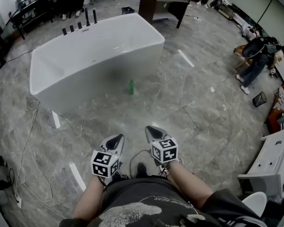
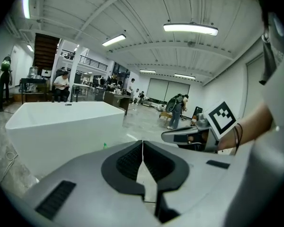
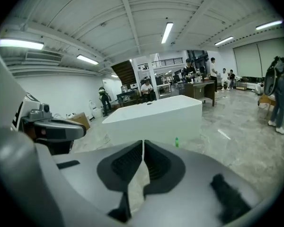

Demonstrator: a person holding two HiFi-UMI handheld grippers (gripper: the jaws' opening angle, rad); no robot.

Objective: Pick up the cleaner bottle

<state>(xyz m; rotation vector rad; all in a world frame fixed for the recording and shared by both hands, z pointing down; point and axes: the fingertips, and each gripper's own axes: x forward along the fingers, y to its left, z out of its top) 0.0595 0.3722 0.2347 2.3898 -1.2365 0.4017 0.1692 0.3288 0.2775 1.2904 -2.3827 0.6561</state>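
At the far left of the head view, loose cables (image 1: 27, 141) are seen trailing across the grey stone floor (image 1: 189, 103). A white bathtub (image 1: 85, 56) is set just beyond them, with a row of dark taps (image 1: 80, 22) along its far rim. Nearer the person, the left gripper (image 1: 116, 142) is held low over the floor, well short of the tub, and its marker cube (image 1: 104, 163) is turned upward. In the left gripper view its jaws are seen pressed together along their whole length (image 2: 142, 144), and nothing is caught between the ribbed pads. The cleaner bottle (image 1: 131, 87), small and green, is stood upright on the floor just in front of the tub's near wall, well apart from both tools and roughly on the line between them. It is also made out as a green speck beside the tub in the left gripper view (image 2: 104, 145) and in the right gripper view (image 3: 176, 142). The right gripper (image 1: 153, 132) is held beside the left one, its own marker cube (image 1: 164, 150) just behind its jaws. Its jaws are likewise closed tight on each other (image 3: 143, 144), and no object is held. Farther right, a person (image 1: 255, 60) is seen on the open floor, and a white cabinet (image 1: 274, 164) is placed at the right edge.
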